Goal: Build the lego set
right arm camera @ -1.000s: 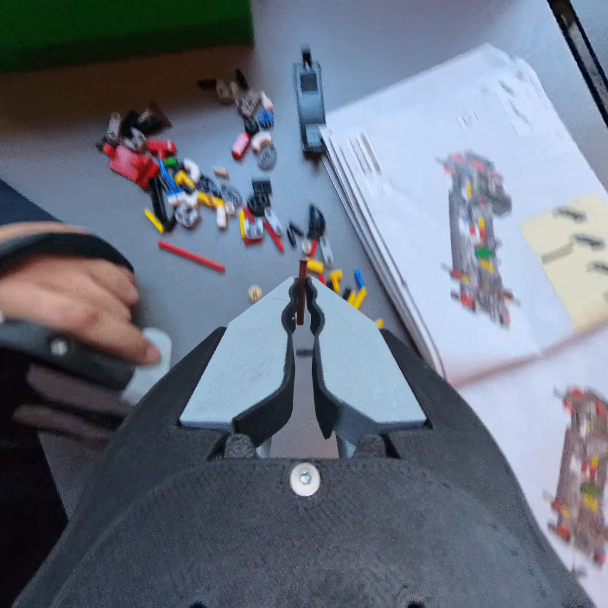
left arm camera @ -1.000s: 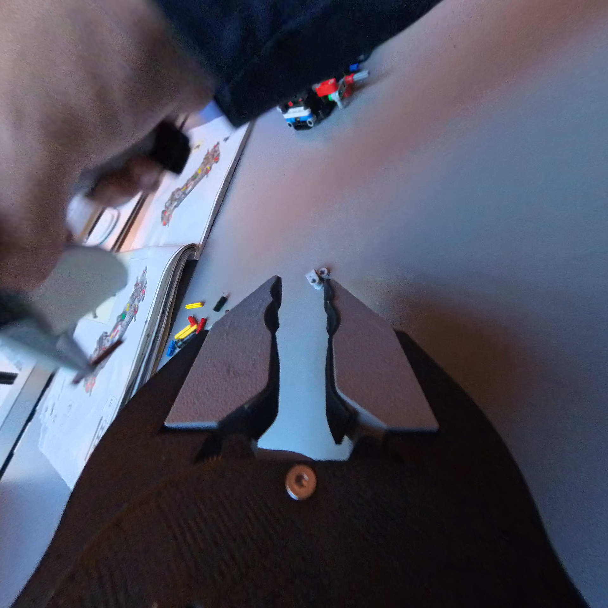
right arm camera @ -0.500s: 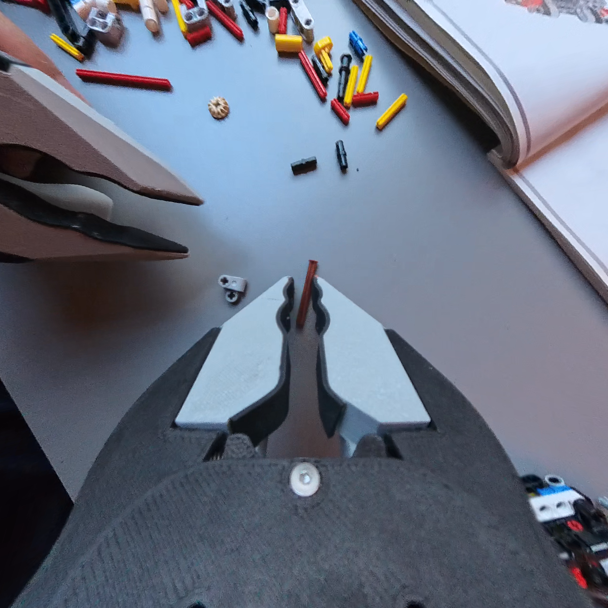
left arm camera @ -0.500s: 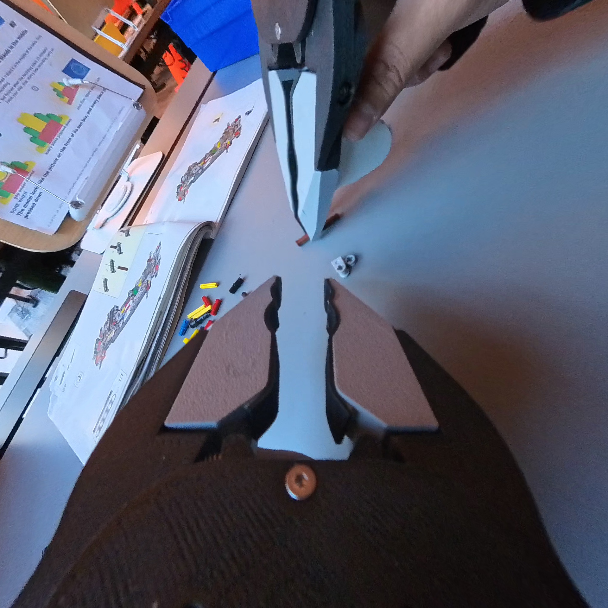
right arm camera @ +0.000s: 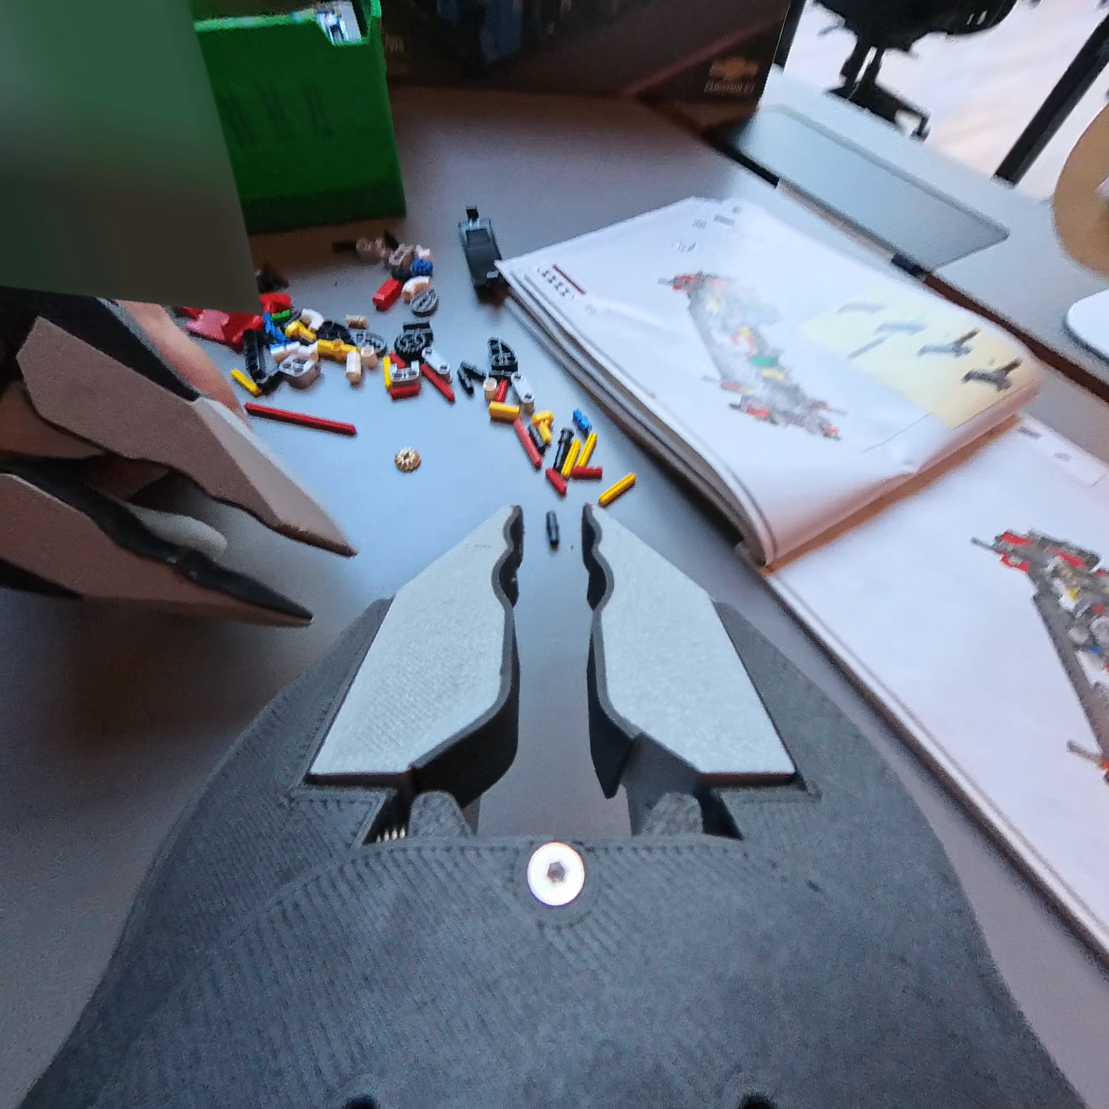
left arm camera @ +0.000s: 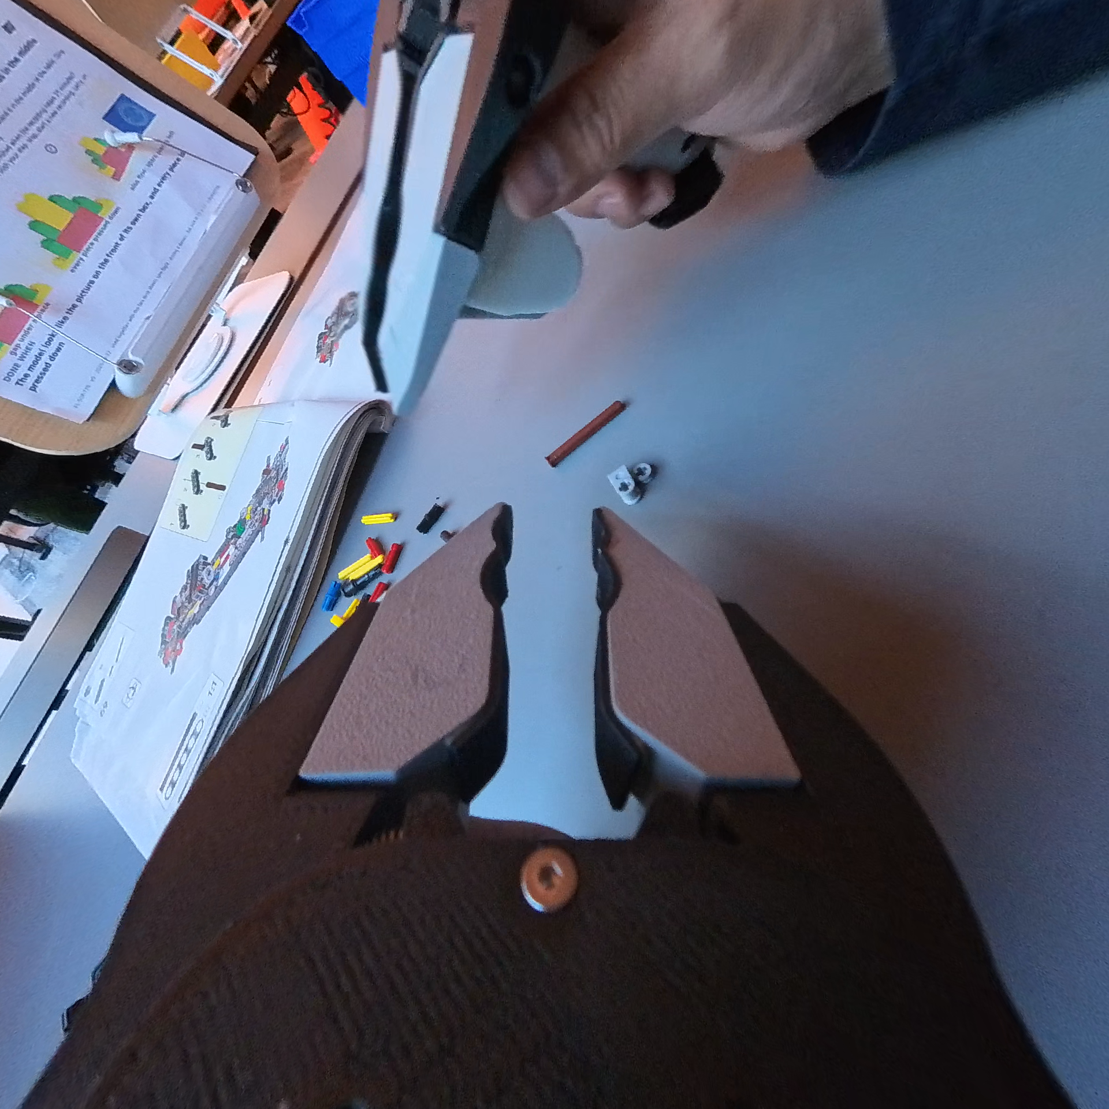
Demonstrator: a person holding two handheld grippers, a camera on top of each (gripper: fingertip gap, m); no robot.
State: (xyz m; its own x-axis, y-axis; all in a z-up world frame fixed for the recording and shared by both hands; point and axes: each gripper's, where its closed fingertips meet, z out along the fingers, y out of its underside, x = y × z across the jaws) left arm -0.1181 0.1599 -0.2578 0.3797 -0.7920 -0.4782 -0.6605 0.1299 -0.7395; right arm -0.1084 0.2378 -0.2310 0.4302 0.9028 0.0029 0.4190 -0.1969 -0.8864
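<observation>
My left gripper (left arm camera: 552,516) is open and empty, low over the grey table (left arm camera: 840,420). A brown axle (left arm camera: 585,433) lies loose on the table just ahead of it, beside a small light grey connector (left arm camera: 630,481). My right gripper (right arm camera: 552,513) is open and empty. A small black pin (right arm camera: 551,529) lies on the table, seen between its fingertips, with a gap on each side. In the left wrist view the right gripper (left arm camera: 396,384) hangs above the table, held by a hand (left arm camera: 690,90), up and left of the axle. The left gripper (right arm camera: 330,582) shows at the left of the right wrist view.
A heap of small coloured bricks (right arm camera: 372,354), a long red axle (right arm camera: 300,418) and a tan gear (right arm camera: 407,460) lie ahead. An open instruction booklet (right arm camera: 780,372) lies to the right, a green box (right arm camera: 312,120) at the back. Loose yellow and red pins (left arm camera: 366,564) lie by the booklet (left arm camera: 240,540). My left gripper's tips are some 8 cm from the tan gear (right arm camera: 407,460).
My right gripper was shut on the brown axle, brought it down in front of the left gripper, opened, left it on the table and drew back. The left gripper stayed open.
</observation>
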